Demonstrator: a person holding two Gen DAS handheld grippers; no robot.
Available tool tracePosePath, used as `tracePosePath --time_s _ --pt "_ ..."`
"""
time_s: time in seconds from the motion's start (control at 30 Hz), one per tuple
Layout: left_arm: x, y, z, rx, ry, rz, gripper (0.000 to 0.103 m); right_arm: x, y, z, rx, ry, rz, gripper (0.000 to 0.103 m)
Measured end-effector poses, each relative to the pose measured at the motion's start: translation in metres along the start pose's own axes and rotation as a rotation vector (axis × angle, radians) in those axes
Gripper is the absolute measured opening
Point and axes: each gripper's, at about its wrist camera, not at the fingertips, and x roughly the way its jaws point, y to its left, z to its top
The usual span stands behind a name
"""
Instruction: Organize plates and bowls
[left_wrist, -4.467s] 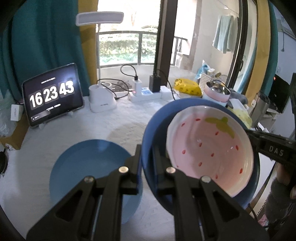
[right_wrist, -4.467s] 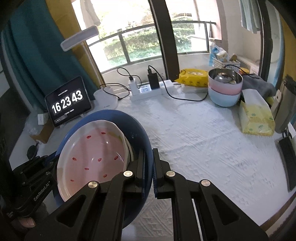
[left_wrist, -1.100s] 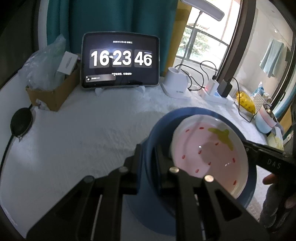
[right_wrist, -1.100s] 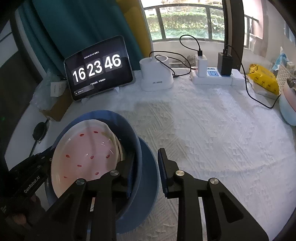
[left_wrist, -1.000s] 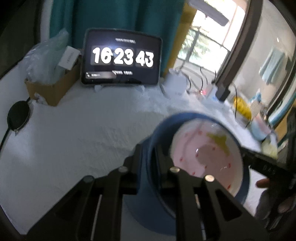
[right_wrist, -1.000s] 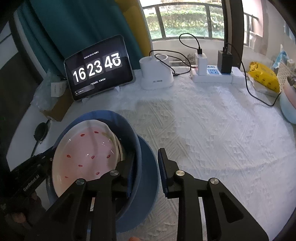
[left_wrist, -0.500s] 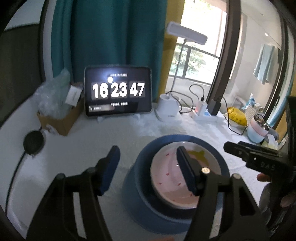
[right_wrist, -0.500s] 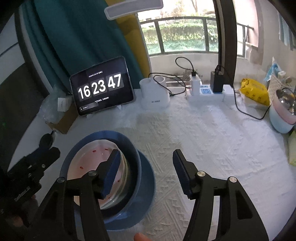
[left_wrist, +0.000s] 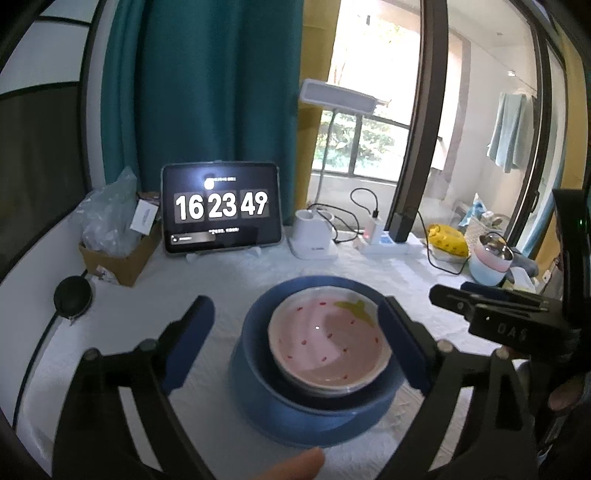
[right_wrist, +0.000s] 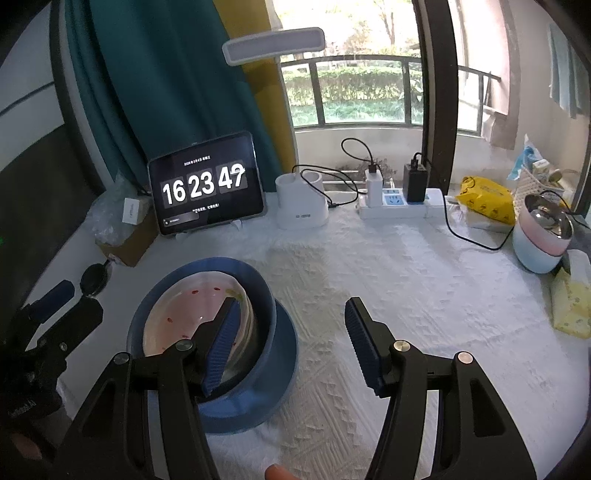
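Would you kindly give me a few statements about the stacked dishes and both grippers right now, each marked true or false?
1. The strawberry bowl sits inside the blue bowl. True.
2. The blue bowl rests on the blue plate. True.
3. The left gripper is shut on the blue bowl's rim. False: its jaws are wide open, holding nothing.
4. The right gripper grips the blue plate. False: its jaws are open and empty.
5. The tablet lies flat on the table. False: it stands propped up.
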Motion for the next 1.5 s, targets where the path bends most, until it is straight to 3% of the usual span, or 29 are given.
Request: tracePosePath --time_s 0.47,0.73,1.5 --pt "-0.038 -0.025 -0.025 0.044 -0.056 -0.031 0.092 -0.042 -0.013 -0.026 0.019 -0.050 -0.028 0.062" --pt "-0.060 -0.033 -0.032 0.045 -0.094 -0.007 0.092 -0.076 -0.020 -0.044 0.006 -0.108 -0.089 0.062" --pt "-0.118 -0.058 -0.021 0.097 -0.228 -0.056 0.092 -0.170 -0.030 -0.056 0.012 -0.314 -0.191 0.062"
